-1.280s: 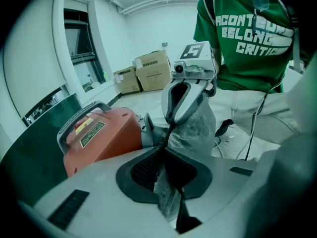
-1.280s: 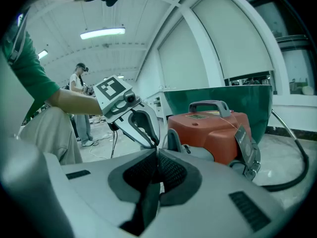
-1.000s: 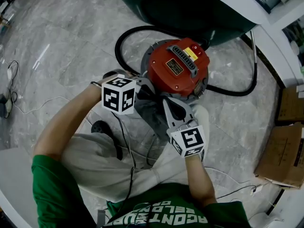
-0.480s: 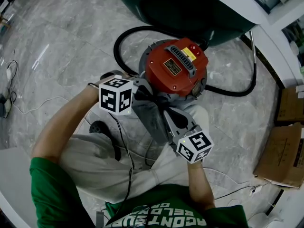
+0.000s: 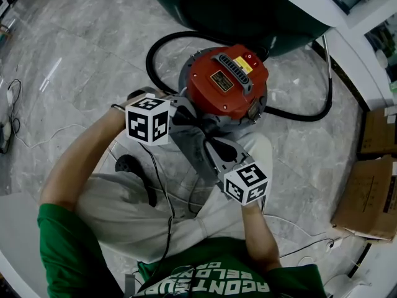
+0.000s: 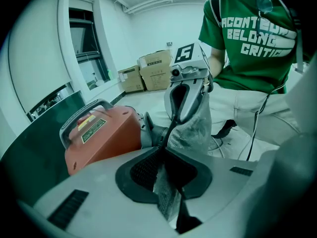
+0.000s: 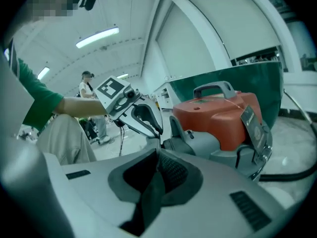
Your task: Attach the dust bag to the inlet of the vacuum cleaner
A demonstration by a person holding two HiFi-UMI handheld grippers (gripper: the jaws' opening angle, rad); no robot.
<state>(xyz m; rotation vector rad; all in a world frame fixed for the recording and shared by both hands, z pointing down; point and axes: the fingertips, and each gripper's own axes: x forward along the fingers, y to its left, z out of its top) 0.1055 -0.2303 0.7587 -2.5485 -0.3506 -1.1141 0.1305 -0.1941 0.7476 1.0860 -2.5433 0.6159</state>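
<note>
On the marble floor (image 5: 74, 61), in the head view, the red-topped vacuum cleaner (image 5: 226, 82) stands with a black hose (image 5: 154, 54) looping behind it. The grey dust bag (image 5: 193, 153) hangs at its near side, between the left gripper (image 5: 186, 119) and the right gripper (image 5: 208, 141).

In the left gripper view, the jaws are pressed together on a fold of the dust bag (a coarse, woven-looking cloth), just beside the inlet (image 6: 154, 133).

In the right gripper view, the jaws pinch a dark strip of the same bag, near the vacuum cleaner's grey lower body.
</note>
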